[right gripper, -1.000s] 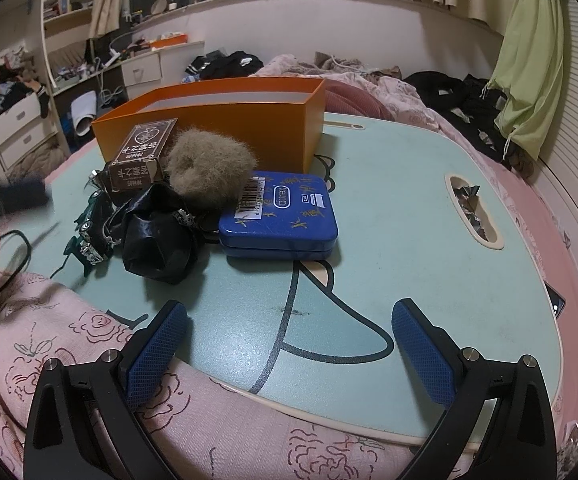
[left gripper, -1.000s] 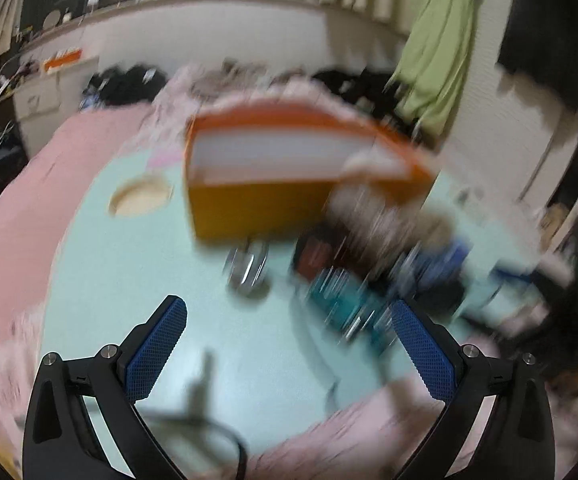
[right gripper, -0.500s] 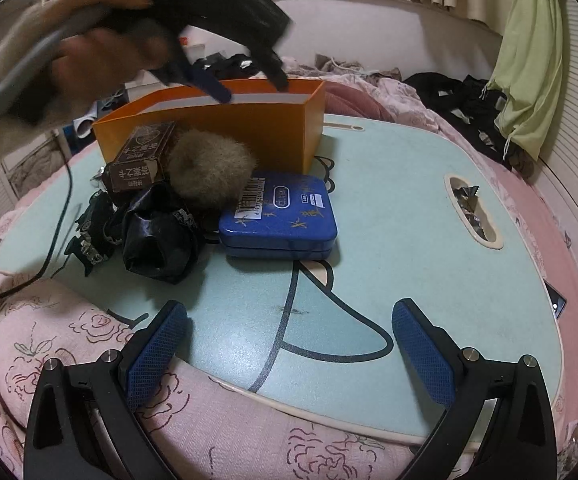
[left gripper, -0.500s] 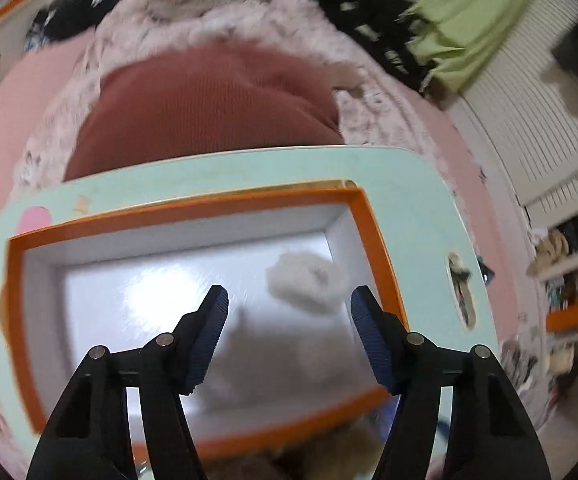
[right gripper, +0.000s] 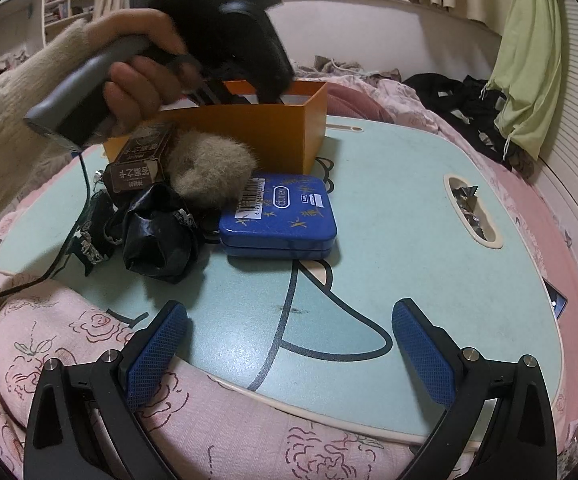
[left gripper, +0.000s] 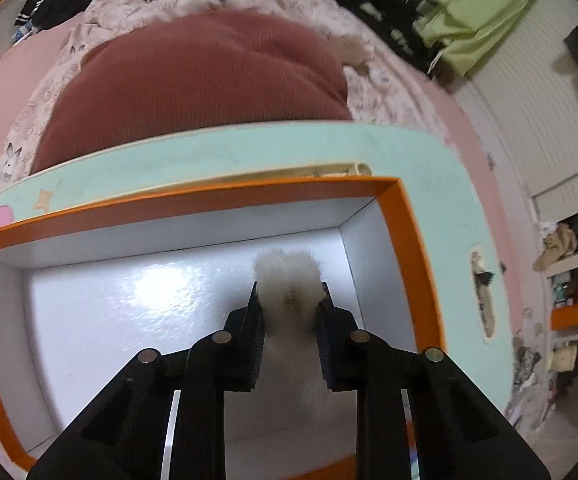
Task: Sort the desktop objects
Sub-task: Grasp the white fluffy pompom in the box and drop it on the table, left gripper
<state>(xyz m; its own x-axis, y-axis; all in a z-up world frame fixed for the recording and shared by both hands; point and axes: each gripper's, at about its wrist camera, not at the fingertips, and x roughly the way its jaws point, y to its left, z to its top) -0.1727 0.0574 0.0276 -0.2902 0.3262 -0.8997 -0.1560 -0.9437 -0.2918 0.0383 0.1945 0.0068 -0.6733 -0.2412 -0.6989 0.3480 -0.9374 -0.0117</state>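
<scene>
My left gripper (left gripper: 289, 300) is shut on a white fluffy pompom (left gripper: 287, 280) inside the orange box (left gripper: 409, 232), near its right wall over the white floor. In the right wrist view the left gripper's body (right gripper: 225, 36) reaches down into the orange box (right gripper: 281, 136); its fingers are hidden there. My right gripper (right gripper: 289, 344) is open and empty, low over the front edge of the mint table (right gripper: 409, 208). A blue tin (right gripper: 285, 216), a beige pompom (right gripper: 209, 168), a brown card box (right gripper: 137, 160) and a black crumpled bag (right gripper: 157, 240) lie before the orange box.
A table cutout (right gripper: 473, 208) at the right holds foil wrappers. A black cable (right gripper: 65, 240) trails off the left table edge. Pink floral bedding (right gripper: 89, 360) surrounds the table, and a maroon cushion (left gripper: 201, 72) lies behind the box.
My left gripper swung from over the clutter to above the box, went down inside and closed on the white pompom. My right gripper has not moved.
</scene>
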